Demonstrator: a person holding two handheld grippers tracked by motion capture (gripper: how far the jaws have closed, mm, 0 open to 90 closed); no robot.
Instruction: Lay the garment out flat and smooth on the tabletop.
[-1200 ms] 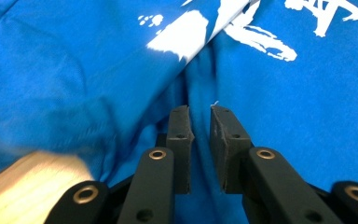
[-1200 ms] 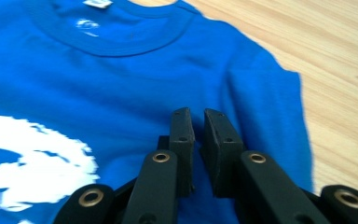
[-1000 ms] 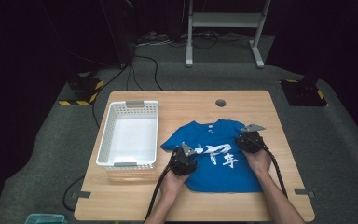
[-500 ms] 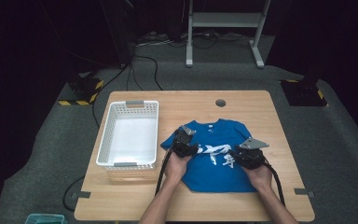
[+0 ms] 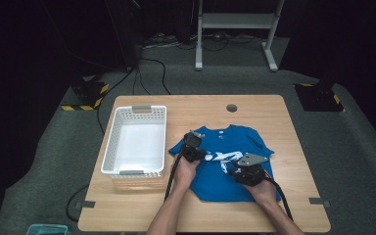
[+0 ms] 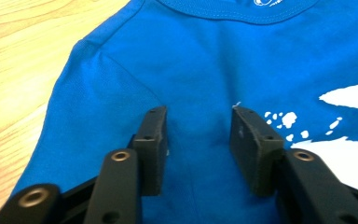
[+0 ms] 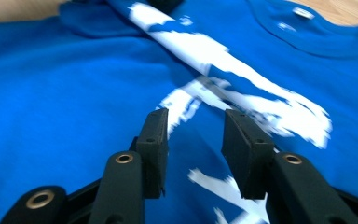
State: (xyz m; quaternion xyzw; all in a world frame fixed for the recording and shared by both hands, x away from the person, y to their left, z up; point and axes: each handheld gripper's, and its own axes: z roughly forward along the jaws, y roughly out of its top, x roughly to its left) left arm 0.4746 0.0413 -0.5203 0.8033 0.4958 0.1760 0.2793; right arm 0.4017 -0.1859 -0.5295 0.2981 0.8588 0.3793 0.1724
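A blue T-shirt (image 5: 215, 185) with a white print lies flat, front up, on the wooden table (image 5: 284, 127), collar toward the far edge. My left gripper (image 5: 192, 138) is over the shirt's left shoulder area. Its jaws (image 6: 198, 116) have just been closing, but they stand apart with only flat fabric beneath, nothing pinched. My right gripper (image 5: 236, 170) hovers over the printed chest at the right. Its jaws (image 7: 193, 116) have just been opening and stand apart above the white print, gripping nothing.
An empty white slotted basket (image 5: 108, 147) stands at the table's left, close to the shirt's left sleeve. A round cable hole (image 5: 231, 107) lies near the far edge. Bare wood runs along the right and near edges. A metal stand (image 5: 235, 22) is on the floor beyond.
The left gripper has moved away from the person, up the shirt toward the collar. The right gripper has slid toward the person and leftward onto the print.
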